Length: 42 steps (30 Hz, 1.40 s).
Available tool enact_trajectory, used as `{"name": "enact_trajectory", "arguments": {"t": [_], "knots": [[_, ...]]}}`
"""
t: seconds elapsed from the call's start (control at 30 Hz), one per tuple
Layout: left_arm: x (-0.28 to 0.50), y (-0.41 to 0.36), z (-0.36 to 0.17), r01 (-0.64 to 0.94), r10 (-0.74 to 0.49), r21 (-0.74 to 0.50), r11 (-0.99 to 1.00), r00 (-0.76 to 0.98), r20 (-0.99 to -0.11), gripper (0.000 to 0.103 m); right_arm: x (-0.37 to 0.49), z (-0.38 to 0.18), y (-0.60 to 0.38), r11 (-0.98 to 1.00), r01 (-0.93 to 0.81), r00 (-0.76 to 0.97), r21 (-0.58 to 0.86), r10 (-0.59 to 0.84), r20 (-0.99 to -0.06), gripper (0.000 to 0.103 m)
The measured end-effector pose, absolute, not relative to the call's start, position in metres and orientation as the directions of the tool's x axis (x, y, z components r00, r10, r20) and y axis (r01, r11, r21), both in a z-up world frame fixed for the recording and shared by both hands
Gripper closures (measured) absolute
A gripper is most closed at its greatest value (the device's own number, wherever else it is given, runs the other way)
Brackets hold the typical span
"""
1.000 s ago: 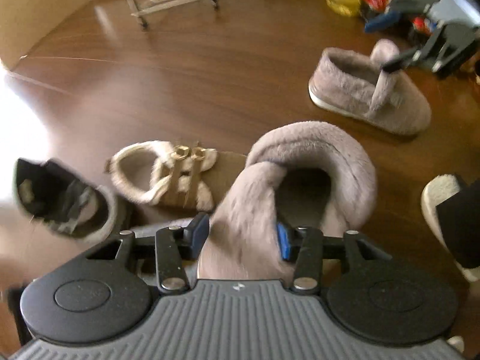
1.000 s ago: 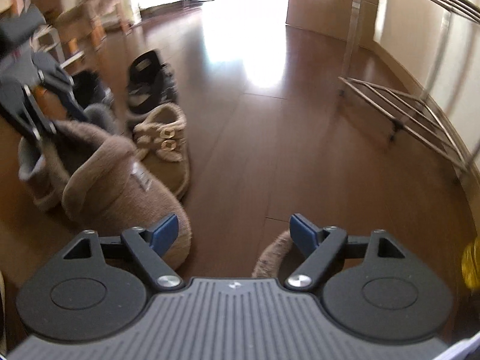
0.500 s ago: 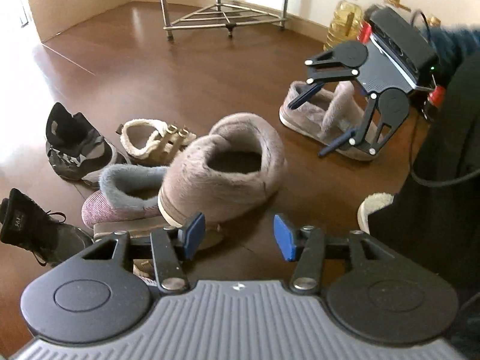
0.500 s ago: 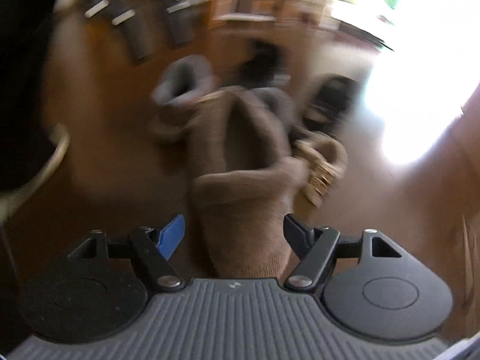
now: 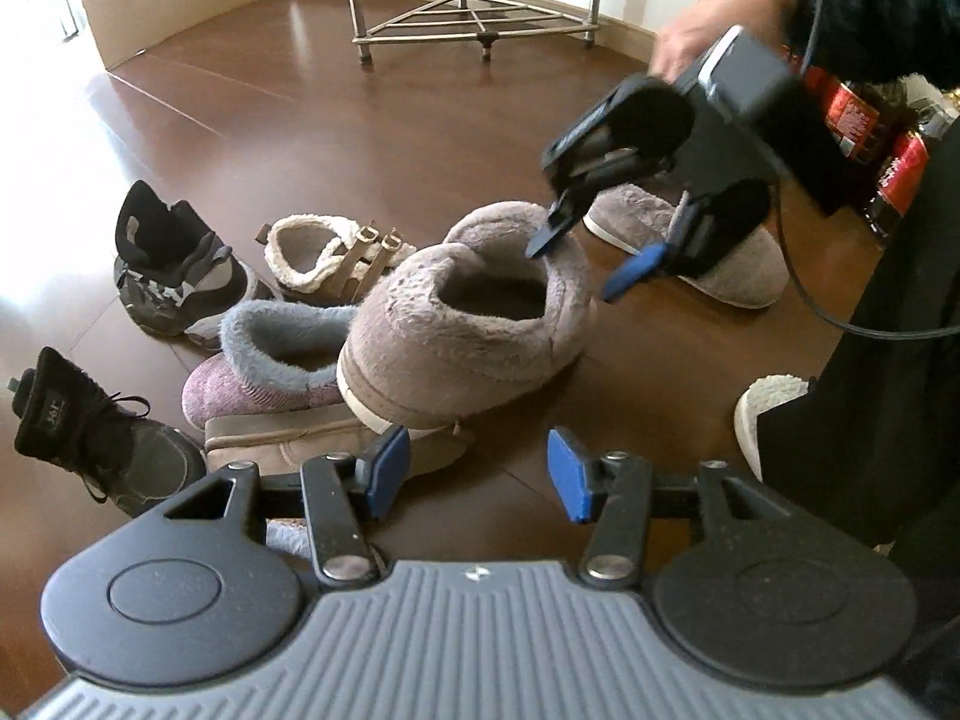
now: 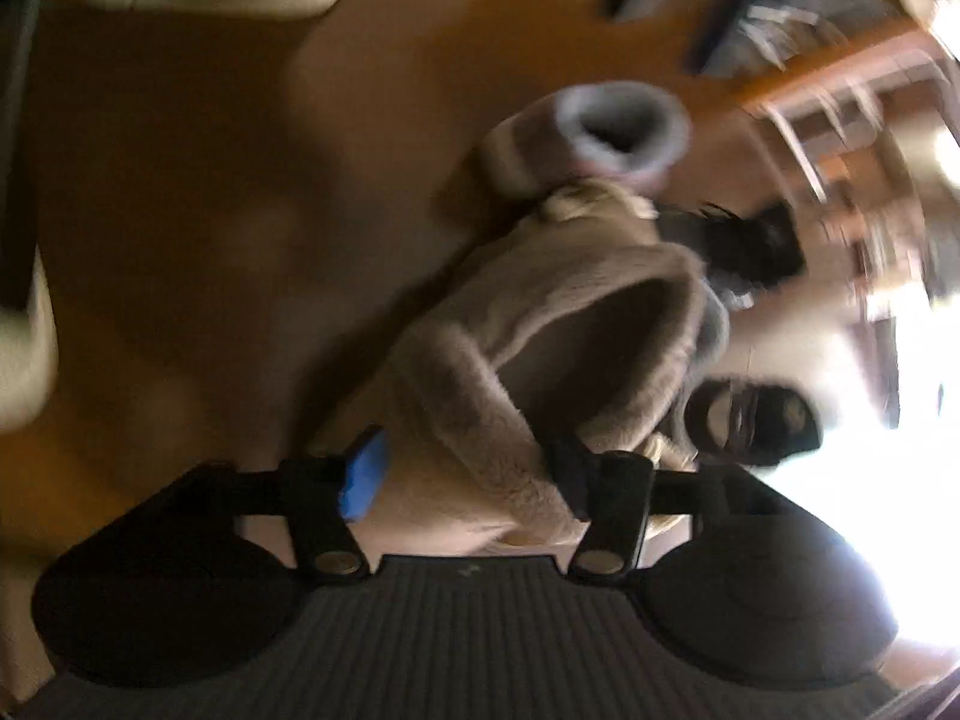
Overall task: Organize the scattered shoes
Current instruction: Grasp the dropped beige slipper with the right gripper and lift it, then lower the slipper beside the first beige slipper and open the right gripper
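Right gripper (image 5: pixel 591 267), jaws just closing, straddles the collar of the grey slipper (image 5: pixel 468 312) on the shoe pile on the floor (image 5: pixel 360 132); contact unclear. Left gripper (image 5: pixel 477 474) part-open, empty

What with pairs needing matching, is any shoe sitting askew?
Yes: the grey fuzzy slipper sits tilted, its heel propped on the tan shoe, against the pink slipper, instead of flat on the floor.
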<state>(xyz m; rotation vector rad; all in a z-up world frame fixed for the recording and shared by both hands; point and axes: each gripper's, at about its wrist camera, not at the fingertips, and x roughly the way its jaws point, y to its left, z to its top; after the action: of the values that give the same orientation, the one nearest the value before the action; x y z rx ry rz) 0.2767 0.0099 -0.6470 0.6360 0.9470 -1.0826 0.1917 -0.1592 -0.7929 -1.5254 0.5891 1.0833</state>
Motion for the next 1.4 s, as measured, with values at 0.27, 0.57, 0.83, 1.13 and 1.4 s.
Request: {"name": "enact_trajectory", "arguments": {"t": [0.27, 0.57, 0.83, 1.13, 1.4], "knots": [[0.281, 0.022, -0.648, 0.911, -0.427, -0.012, 0.412, 0.181, -0.886, 0.047, 0.186, -0.803, -0.155, -0.237, -0.855, 0.437, -0.461, 0.150, -0.887, 0.087], [0.287, 0.010, -0.647, 0.925, -0.453, -0.020, 0.380, 0.167, -0.876, 0.047, 0.163, -0.725, -0.169, 0.089, -0.840, 0.543, -0.536, 0.182, -0.820, 0.089], [0.282, -0.042, -0.638, 0.975, -0.506, 0.031, 0.221, 0.142, -0.851, 0.036, 0.134, -0.656, -0.242, 0.333, -0.719, 0.615, -0.610, -0.104, -0.782, 0.089], [0.274, -0.102, -0.651, 0.993, -0.515, 0.027, 0.112, 0.082, -0.853, 0.036, 0.069, -0.665, -0.331, 0.374, -0.758, 0.401, -0.535, -0.380, -0.834, 0.089], [0.273, -0.124, -0.662, 0.989, -0.500, 0.008, 0.147, 0.081, -0.862, 0.036, 0.060, -0.756, -0.384, 0.446, -0.817, 0.217, -0.366, -0.350, -0.911, 0.088]]}}
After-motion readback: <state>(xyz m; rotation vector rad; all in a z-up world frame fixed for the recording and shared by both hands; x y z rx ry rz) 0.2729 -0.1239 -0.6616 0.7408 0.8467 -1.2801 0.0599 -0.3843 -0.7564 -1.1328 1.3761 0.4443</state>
